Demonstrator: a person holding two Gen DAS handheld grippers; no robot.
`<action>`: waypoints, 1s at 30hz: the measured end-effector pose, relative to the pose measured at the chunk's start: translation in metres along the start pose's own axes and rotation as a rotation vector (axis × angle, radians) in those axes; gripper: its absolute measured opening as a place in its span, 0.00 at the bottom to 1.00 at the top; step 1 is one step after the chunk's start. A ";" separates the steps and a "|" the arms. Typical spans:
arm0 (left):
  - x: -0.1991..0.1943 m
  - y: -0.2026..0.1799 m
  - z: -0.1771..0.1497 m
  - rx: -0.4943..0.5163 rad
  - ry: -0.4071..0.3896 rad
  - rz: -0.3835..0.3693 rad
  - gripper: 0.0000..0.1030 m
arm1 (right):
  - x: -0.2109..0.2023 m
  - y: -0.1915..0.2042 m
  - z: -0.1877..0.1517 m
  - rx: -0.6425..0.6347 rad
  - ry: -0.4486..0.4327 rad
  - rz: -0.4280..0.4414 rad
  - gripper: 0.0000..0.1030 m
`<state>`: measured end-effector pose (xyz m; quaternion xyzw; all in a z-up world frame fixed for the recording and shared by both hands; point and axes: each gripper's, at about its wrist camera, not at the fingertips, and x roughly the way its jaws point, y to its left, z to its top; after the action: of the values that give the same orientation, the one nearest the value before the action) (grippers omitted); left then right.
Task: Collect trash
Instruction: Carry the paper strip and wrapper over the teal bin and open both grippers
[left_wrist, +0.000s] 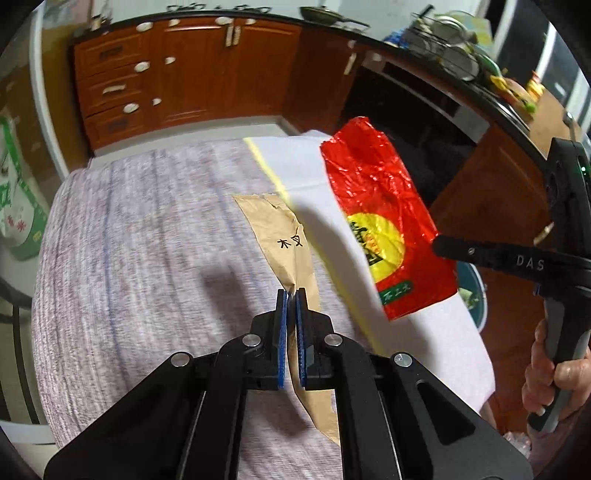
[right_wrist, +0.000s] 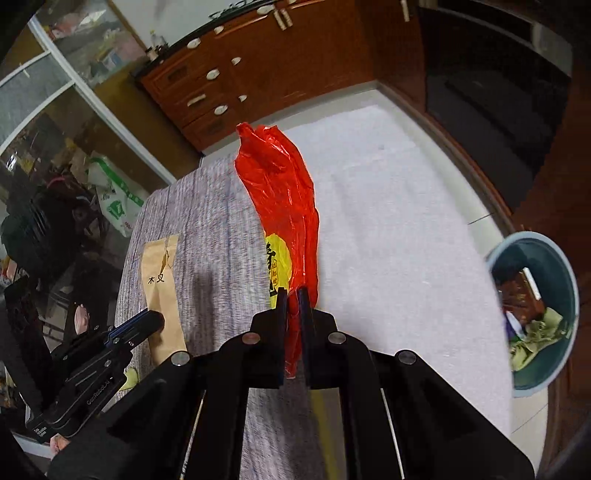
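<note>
The near end of the brown paper sleeve (left_wrist: 291, 240) was hidden behind the left tool (left_wrist: 291, 295), whose blue pads were clamped together on it. The lower end of the red plastic bag (right_wrist: 284, 199) was likewise covered by the right tool (right_wrist: 293, 291), which was pinched shut on it; the bag's black print on its yellow disc could be only partly made out. In the left wrist view the right tool's tip was hidden behind the bag, and only part of the hand (left_wrist: 557, 376) on its handle was seen at the right edge.

The far edge of the surface (right_wrist: 207, 206), covered with a grey woven cloth, was seen near the cabinets, and its right edge ran along open white floor (right_wrist: 388, 192). Both items were held above the cloth, well apart from each other. A round bin (right_wrist: 535, 314) stood on the floor to the right, already holding crumpled waste, its lower rim cut off by the lens edge.

Reddish wooden cabinets (left_wrist: 184, 77) with pale handles stood at the far side of the room, under a dark counter carrying cluttered cookware, blurred.
</note>
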<state>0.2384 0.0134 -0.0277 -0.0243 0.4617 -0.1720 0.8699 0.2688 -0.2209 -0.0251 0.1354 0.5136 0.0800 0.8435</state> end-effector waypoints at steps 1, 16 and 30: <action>0.000 -0.007 0.001 0.013 0.001 -0.004 0.05 | -0.006 -0.009 0.000 0.013 -0.010 -0.006 0.06; 0.038 -0.161 0.025 0.236 0.057 -0.082 0.05 | -0.086 -0.164 -0.035 0.235 -0.132 -0.064 0.06; 0.118 -0.300 0.026 0.397 0.147 -0.171 0.05 | -0.111 -0.272 -0.067 0.348 -0.136 -0.134 0.06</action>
<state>0.2376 -0.3095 -0.0464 0.1211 0.4771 -0.3338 0.8039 0.1574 -0.4998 -0.0448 0.2498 0.4695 -0.0758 0.8435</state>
